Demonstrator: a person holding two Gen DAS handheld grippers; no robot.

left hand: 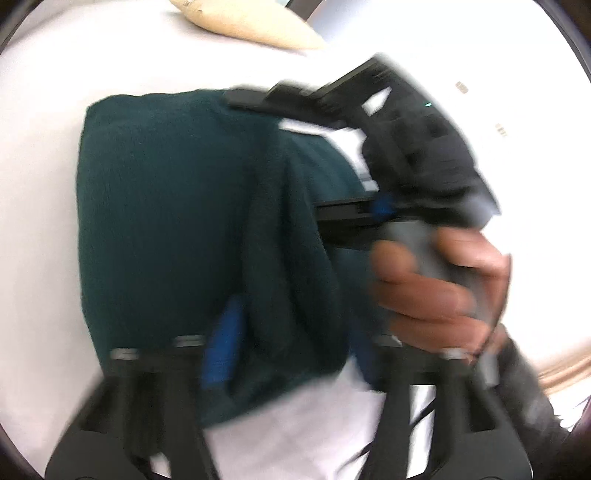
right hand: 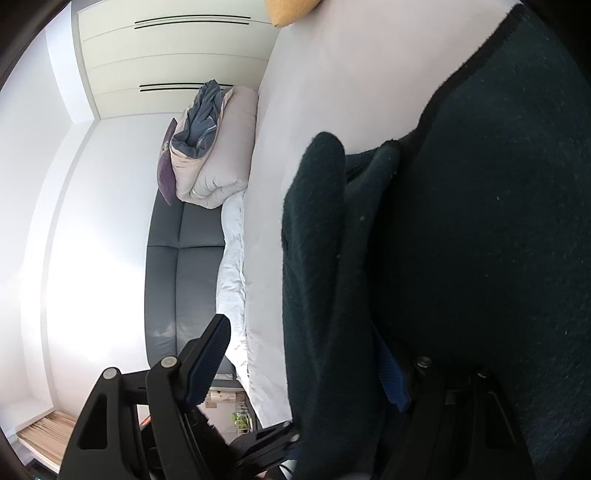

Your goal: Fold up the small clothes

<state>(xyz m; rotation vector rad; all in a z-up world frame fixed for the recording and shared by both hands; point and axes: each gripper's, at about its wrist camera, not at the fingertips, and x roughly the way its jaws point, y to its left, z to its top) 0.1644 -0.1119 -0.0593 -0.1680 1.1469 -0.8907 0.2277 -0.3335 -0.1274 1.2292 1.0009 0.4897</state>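
A dark green garment (left hand: 166, 206) lies doubled over on the white bed sheet (left hand: 37, 184); the left wrist view is motion-blurred. My left gripper (left hand: 299, 350) stands open at the garment's near edge, with a loose fold of the cloth between its fingers and its blue pad (left hand: 221, 347) bare beside that fold. My right gripper (left hand: 273, 155), held by a hand (left hand: 436, 288), reaches in from the right with its fingers spread over the garment's far corner. In the right wrist view the right gripper (right hand: 303, 343) is open. A thick fold of the garment (right hand: 317, 258) hangs between the fingers, and the left pad (right hand: 207, 362) is clear of it.
A cream pillow (left hand: 251, 26) lies at the far edge of the bed. Beside the bed are a rolled duvet (right hand: 214, 155), a grey upholstered panel (right hand: 184, 277), a white wardrobe (right hand: 177, 55) and a yellow cushion (right hand: 291, 11).
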